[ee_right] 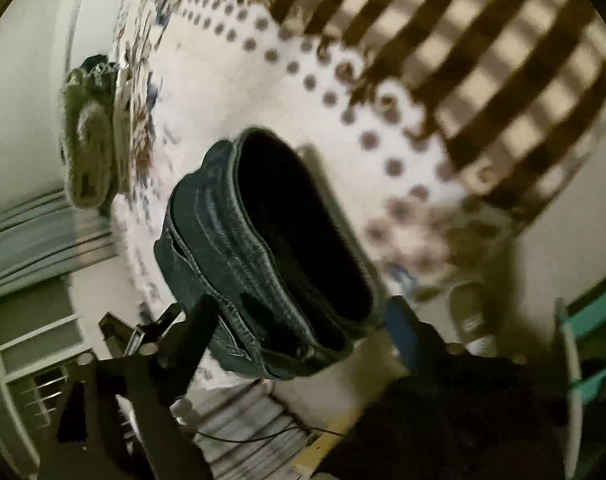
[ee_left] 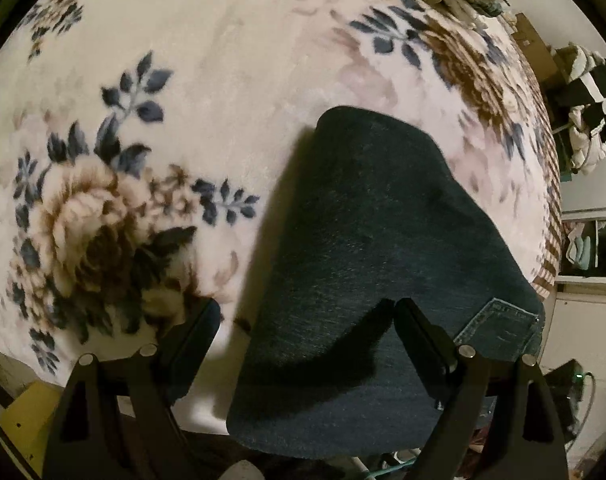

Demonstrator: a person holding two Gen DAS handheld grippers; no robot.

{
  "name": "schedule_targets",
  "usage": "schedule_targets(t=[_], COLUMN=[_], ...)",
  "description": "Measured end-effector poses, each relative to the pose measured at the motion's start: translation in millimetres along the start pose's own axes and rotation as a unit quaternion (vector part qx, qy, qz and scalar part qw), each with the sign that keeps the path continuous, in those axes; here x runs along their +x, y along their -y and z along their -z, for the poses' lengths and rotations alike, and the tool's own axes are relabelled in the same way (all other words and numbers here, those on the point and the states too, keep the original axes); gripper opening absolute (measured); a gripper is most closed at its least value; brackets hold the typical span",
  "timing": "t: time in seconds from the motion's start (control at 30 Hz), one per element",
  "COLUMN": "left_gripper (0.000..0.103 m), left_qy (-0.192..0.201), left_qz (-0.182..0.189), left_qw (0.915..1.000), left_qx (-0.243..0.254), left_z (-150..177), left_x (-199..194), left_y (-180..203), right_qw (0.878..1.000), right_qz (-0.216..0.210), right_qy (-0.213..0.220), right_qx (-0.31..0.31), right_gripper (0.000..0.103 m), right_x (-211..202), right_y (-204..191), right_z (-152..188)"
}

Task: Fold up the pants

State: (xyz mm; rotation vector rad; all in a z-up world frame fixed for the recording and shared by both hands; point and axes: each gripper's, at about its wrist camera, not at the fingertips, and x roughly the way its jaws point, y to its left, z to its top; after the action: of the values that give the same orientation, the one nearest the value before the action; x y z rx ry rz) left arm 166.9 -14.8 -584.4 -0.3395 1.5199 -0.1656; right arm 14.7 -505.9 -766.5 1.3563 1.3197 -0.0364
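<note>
While the left gripper [ee_left: 307,312] hung wide open over the dark denim pants [ee_left: 375,240], gripping nothing, the folded bundle lay on the floral blanket [ee_left: 183,92] near its edge. Further right, the right gripper [ee_right: 303,308] also stood open, empty, the stacked seams of the pants between its fingers. Judged complete or nearly so; a good finish would press the layers flat and square the edges
</note>
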Motion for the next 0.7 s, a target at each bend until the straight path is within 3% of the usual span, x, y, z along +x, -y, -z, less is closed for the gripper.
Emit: schedule_targets(t=[0.1, 0.13, 0.2, 0.27, 0.3, 0.33, 0.5, 0.63, 0.67, 0.7], left_gripper=[0.09, 0.09, 0.09, 0.09, 0.09, 0.09, 0.09, 0.09, 0.09, 0.09], left_qy=[0.001, 0.001, 0.001, 0.002, 0.001, 0.001, 0.0, -0.002, -0.004, -0.004], left_qz=[0.0, -0.003, -0.005, -0.004, -0.002, -0.001, 0.001, 0.001, 0.004, 0.004], left_qw=[1.0, 1.0, 1.0, 1.0, 1.0, 1.0, 1.0, 1.0, 1.0, 1.0], left_qx=[0.0, 0.002, 0.005, 0.002, -0.001, -0.002, -0.003, -0.002, -0.003, -0.003], left_z=[1.1, 1.9, 2.4, 2.9, 3.2, 3.6, 6.3, 6.7, 7.1, 7.2], left_x=[2.4, 2.7, 4.9, 6.7, 7.8, 8.2, 10.8, 10.4, 10.2, 9.4], left_y=[1.9, 2.1, 3.5, 3.0, 2.2, 1.9, 2.3, 4.1, 3.9, 3.3], right_qw=[0.999, 0.999, 1.0, 1.0, 0.999, 0.997, 0.989, 0.991, 0.992, 0.994], right_qz=[-0.012, -0.013, -0.005, 0.013, 0.026, 0.024, 0.022, 0.048, 0.065, 0.074], right_qy=[-0.041, -0.035, 0.001, 0.017, 0.035, 0.051, 0.089, 0.048, 0.019, -0.002], right_qx=[0.03, 0.031, 0.016, 0.0, -0.023, -0.052, -0.115, -0.111, -0.106, -0.082], right_gripper=[0.089, 0.087, 0.049, 0.035, 0.024, 0.005, 0.006, 0.006, 0.009, 0.026], right_x=[29.3, 33.2, 27.8, 21.0, 10.5, -0.9, -33.7, -17.6, -9.6, -6.5], right_y=[11.3, 11.0, 1.8, -9.6, -21.1, -34.2, -80.4, -74.7, -63.2, -47.5], right_z=[-5.5, -6.5, -9.2, -9.5, -6.8, -3.2, -3.4, -19.5, -23.2, -26.2])
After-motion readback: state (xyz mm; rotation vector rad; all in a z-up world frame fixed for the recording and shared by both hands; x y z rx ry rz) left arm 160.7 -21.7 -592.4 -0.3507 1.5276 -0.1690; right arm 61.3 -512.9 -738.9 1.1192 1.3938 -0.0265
